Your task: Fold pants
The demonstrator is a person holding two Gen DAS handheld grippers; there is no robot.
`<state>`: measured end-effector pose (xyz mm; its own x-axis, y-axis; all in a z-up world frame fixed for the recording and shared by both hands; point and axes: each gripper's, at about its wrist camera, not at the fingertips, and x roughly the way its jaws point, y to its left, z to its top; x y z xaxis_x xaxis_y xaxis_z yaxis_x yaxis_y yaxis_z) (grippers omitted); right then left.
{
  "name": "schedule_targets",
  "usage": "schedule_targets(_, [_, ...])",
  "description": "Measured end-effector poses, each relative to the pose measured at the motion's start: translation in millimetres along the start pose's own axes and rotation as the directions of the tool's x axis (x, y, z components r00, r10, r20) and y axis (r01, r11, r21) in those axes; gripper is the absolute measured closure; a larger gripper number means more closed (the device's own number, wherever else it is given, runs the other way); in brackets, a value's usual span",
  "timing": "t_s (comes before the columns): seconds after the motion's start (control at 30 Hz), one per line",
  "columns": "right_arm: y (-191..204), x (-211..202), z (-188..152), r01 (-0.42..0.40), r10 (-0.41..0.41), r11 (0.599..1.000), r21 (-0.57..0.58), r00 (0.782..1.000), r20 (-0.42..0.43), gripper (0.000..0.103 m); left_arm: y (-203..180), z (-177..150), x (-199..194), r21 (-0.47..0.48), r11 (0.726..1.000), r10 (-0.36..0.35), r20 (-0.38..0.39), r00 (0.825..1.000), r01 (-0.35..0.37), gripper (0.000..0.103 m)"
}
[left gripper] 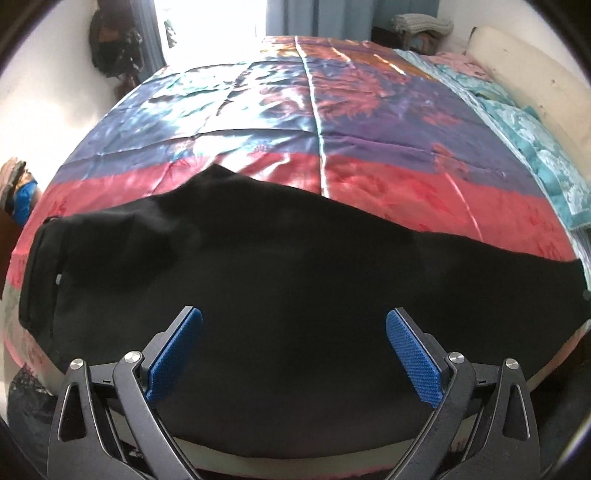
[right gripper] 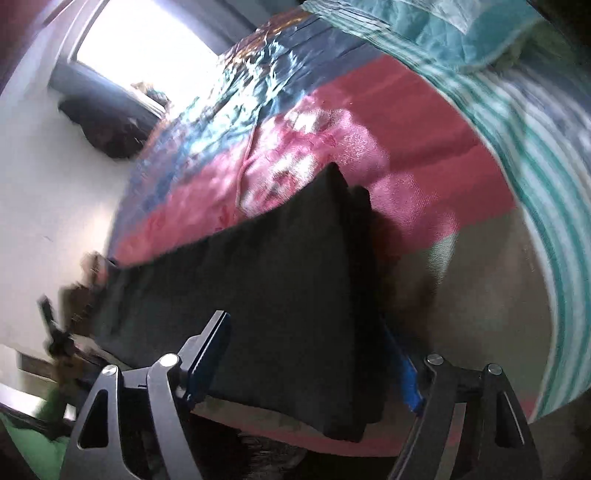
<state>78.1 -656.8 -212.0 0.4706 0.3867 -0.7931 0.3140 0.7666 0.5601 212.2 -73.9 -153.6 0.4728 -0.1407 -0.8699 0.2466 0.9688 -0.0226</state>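
Black pants (left gripper: 280, 277) lie flat along the near edge of the bed, waistband at the left, legs running right. My left gripper (left gripper: 293, 321) is open, its blue pads (left gripper: 177, 350) spread above the middle of the pants, holding nothing. In the right wrist view the leg end of the pants (right gripper: 295, 288) lies under my right gripper (right gripper: 306, 332). That gripper is open, one finger over the cloth and the other blue pad (right gripper: 406, 376) beside the hem edge. The view is motion-blurred.
The bed has a shiny red, blue and purple cover (left gripper: 332, 122). A teal floral quilt (left gripper: 535, 140) and a cream headboard lie at the right. A bright window (left gripper: 207, 26) and dark bags stand at the back left. The teal striped cloth (right gripper: 535, 155) borders the pants' end.
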Motion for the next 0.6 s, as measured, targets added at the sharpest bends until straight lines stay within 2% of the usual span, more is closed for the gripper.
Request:
schedule_targets(0.03, [-7.3,-0.1,1.1,-0.072,0.072,0.996,0.047,0.997,0.0,0.035,0.2,-0.6,1.4,-0.003,1.0,-0.003,-0.006,1.0,0.003,0.003])
schedule_targets(0.07, [-11.6,2.8,2.0,-0.097,0.097,0.993,0.068,0.995,-0.01,0.042,1.8,-1.1,3.9,-0.008,1.0,-0.005,-0.012,1.0,0.005,0.003])
schedule_targets(0.1, [-15.0,6.6,1.8,-0.09,0.093,0.993,0.08,0.995,-0.033,0.065,2.1,-1.7,5.4,-0.013,1.0,-0.004,-0.02,1.0,0.004,0.003])
schedule_targets(0.13, [-18.4,14.1,0.0,-0.066,0.072,0.994,0.09,0.995,-0.074,0.079,3.2,-3.5,5.3,-0.015,1.0,-0.004,-0.024,1.0,0.003,0.003])
schedule_targets(0.2, [-17.8,15.8,-1.3,-0.074,0.082,0.993,0.095,0.993,-0.082,0.087,5.5,-5.5,2.5,-0.02,1.0,0.0,-0.024,1.0,0.0,0.003])
schedule_targets(0.3, [-9.9,3.6,-5.4,-0.125,0.129,0.984,0.124,0.991,-0.021,0.089,10.5,-7.1,-4.7,-0.028,1.0,0.001,-0.008,1.0,-0.002,0.003])
schedule_targets(0.37, [1.8,-5.8,-8.0,-0.2,0.198,0.97,0.137,0.98,0.033,0.089,15.6,-8.4,-9.7,-0.041,0.999,-0.001,0.005,1.0,0.001,0.003])
schedule_targets(0.47, [44.7,-17.3,-13.0,-0.314,0.303,0.942,0.118,0.948,0.1,0.089,24.0,-13.8,-11.5,-0.068,0.998,-0.005,0.006,1.0,0.005,0.003])
schedule_targets(0.5, [68.4,-17.0,-15.7,-0.366,0.353,0.925,0.103,0.927,0.124,0.089,27.0,-16.2,-11.2,-0.078,0.997,-0.007,0.002,1.0,0.007,0.003])
schedule_targets(0.6, [127.5,-0.6,-22.7,-0.442,0.429,0.895,0.064,0.891,0.147,0.089,37.1,-24.2,-7.6,-0.127,0.992,-0.022,-0.019,1.0,0.019,0.003])
